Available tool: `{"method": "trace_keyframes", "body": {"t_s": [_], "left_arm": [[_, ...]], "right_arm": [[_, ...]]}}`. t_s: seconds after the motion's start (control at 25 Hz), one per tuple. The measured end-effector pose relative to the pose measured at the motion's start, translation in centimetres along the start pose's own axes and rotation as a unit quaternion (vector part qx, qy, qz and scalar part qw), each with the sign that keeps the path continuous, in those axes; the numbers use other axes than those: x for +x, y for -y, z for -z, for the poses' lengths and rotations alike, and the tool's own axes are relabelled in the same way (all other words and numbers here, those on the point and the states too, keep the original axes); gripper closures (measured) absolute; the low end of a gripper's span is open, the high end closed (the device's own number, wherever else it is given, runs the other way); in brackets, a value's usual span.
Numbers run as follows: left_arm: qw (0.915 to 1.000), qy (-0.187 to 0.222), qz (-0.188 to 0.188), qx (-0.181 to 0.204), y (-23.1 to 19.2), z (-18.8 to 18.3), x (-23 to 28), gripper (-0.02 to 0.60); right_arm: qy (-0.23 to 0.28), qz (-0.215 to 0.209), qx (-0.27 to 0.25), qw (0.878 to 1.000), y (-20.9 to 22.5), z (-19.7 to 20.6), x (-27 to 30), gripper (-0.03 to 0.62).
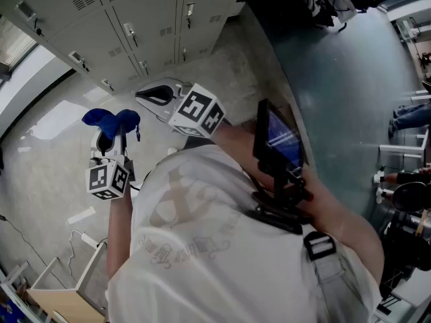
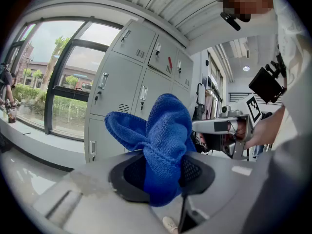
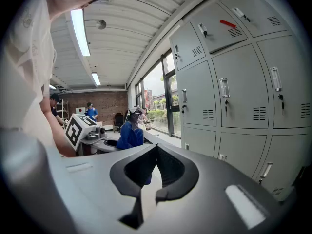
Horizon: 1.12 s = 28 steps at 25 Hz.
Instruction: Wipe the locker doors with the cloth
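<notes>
My left gripper [image 1: 111, 138] pinches the blue cloth [image 1: 111, 120] in its fingers. The cloth is bunched so a wad stands past the tips, I judge to give a soft face to press on the locker doors [image 1: 145, 25]. It hangs short of the lockers, not touching them. My right gripper [image 1: 153, 95] has its fingers pressed together on nothing and sits beside the left one, seemingly a little nearer the lockers. The left gripper view shows the cloth's fold clamped between the pads. Only the head view shows both grippers apart from the lockers.
</notes>
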<state>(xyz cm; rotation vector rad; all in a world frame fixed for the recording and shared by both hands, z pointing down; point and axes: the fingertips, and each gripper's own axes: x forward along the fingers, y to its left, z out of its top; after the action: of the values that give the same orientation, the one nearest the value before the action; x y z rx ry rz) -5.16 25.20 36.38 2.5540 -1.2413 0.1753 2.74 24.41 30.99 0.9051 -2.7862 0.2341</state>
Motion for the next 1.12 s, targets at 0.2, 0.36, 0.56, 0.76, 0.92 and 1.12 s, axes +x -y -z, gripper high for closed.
{"method": "trace_keyframes", "body": {"t_s": [0.2, 0.36, 0.56, 0.76, 0.92, 1.12], "left_arm": [[0.9999, 0.0, -0.016, 0.001, -0.9, -0.2, -0.7, 0.453], [0.9997, -0.003, -0.023, -0.007, -1.1, 0.1, -1.2, 0.453], [0.9993, -0.007, -0.035, -0.015, -1.6, 0.2, -0.9, 0.453], [0.9988, -0.019, -0.037, -0.025, -0.6, 1.0, 0.8, 0.453], [0.9974, -0.03, -0.063, -0.02, -2.1, 0.0, 2.1, 0.453], [0.9956, -0.035, -0.085, -0.017, -4.1, -1.7, 5.3, 0.453]], "right_arm": [[0.002, -0.011, 0.0, 1.0, -0.5, -0.2, 0.7, 0.586], [-0.003, -0.018, 0.003, 1.0, -0.7, -0.1, 0.9, 0.586], [-0.01, -0.029, 0.007, 1.0, -0.1, 0.1, 1.5, 0.586], [-0.021, -0.031, 0.017, 0.999, 1.6, 0.9, 0.6, 0.586], [-0.014, -0.049, 0.034, 0.998, 3.8, 0.7, 2.4, 0.586], [-0.008, -0.064, 0.044, 0.997, 7.9, -0.4, 3.9, 0.586]]}}
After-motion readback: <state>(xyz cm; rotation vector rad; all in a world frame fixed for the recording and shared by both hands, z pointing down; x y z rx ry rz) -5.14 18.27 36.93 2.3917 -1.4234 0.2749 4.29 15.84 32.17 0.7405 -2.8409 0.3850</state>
